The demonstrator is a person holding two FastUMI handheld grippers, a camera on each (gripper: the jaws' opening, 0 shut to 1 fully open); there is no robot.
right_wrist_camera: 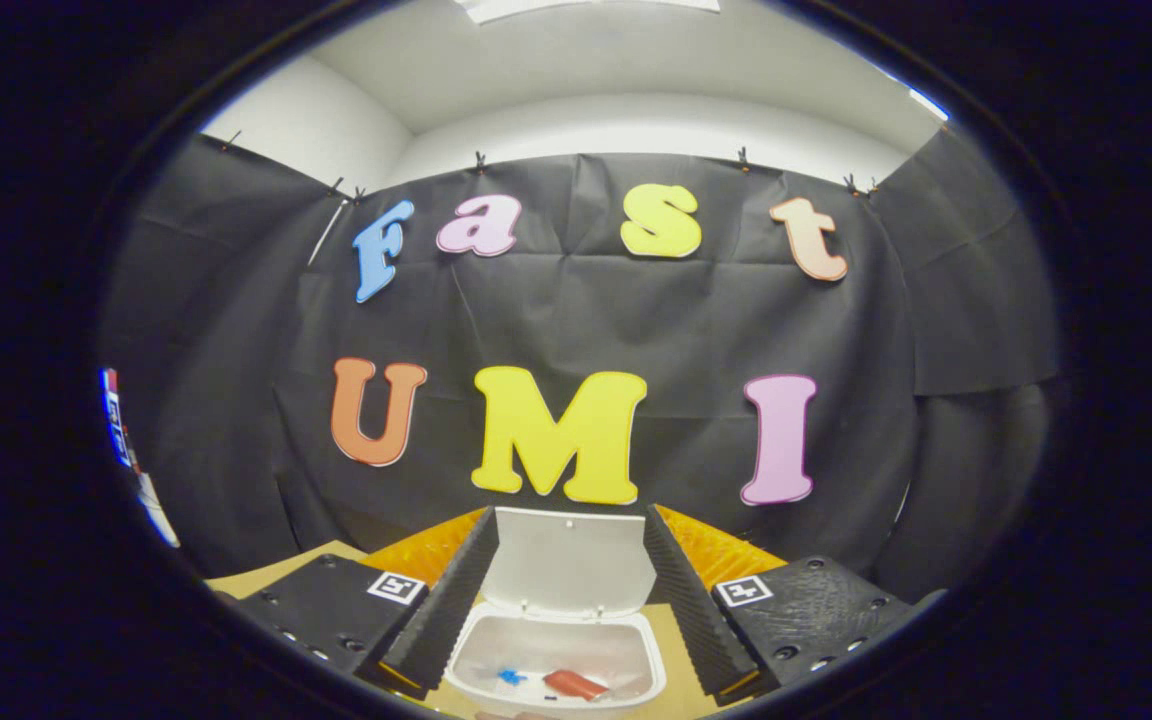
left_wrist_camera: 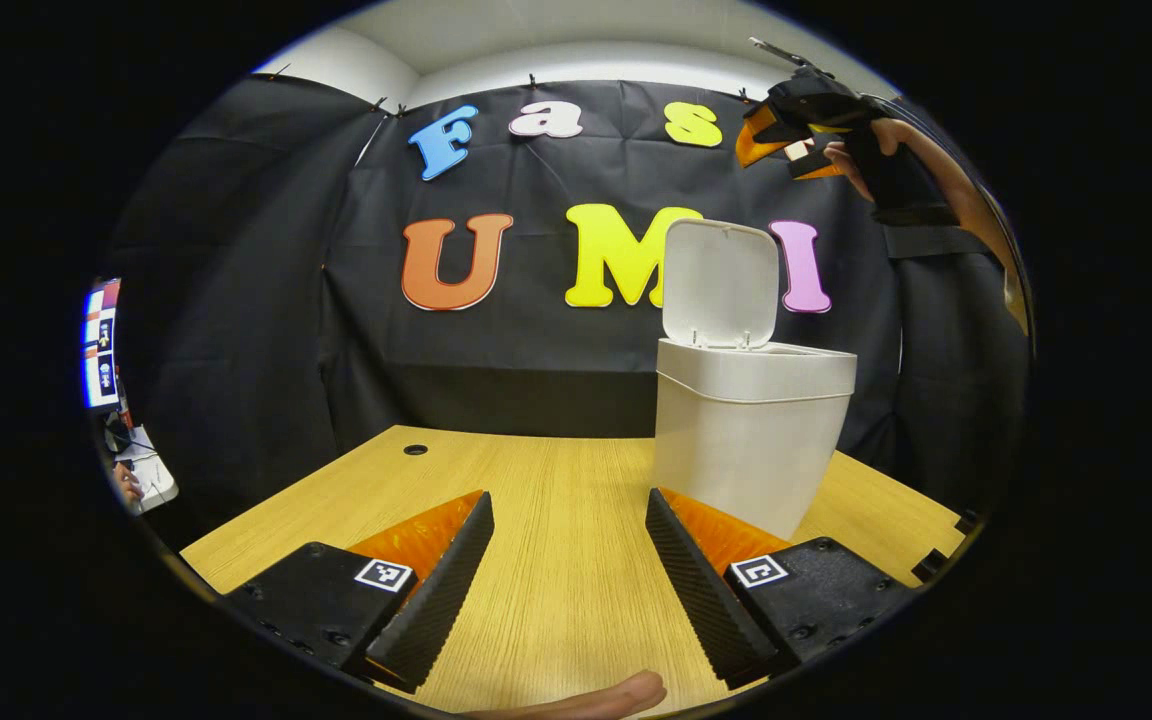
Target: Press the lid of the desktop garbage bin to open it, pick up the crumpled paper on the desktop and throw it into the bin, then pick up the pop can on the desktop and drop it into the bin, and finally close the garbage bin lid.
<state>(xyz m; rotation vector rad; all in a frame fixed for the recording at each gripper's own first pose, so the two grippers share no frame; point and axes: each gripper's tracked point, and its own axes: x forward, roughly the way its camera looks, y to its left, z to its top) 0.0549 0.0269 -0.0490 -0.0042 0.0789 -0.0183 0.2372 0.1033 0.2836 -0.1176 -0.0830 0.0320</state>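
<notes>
Bin (left_wrist_camera: 751,440) is set on the surface (left_wrist_camera: 556,560), right of centre, in front of the cloth wall (left_wrist_camera: 266,330). Its lid (left_wrist_camera: 719,283) is raised upright at the back edge. The left hand-held gripper (left_wrist_camera: 569,570) is held low over the surface, the bin just ahead to its right. The right hand-held gripper (right_wrist_camera: 566,600) is held above the bin; items (right_wrist_camera: 576,684) are seen inside it.

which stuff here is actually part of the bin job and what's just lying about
Part of the job:
- garbage bin, its lid standing open
- items inside the bin: a red one and something blue
- left gripper, open, low over the table
- right gripper, open above the bin

Just lying about:
- screen at the booth's edge
</notes>
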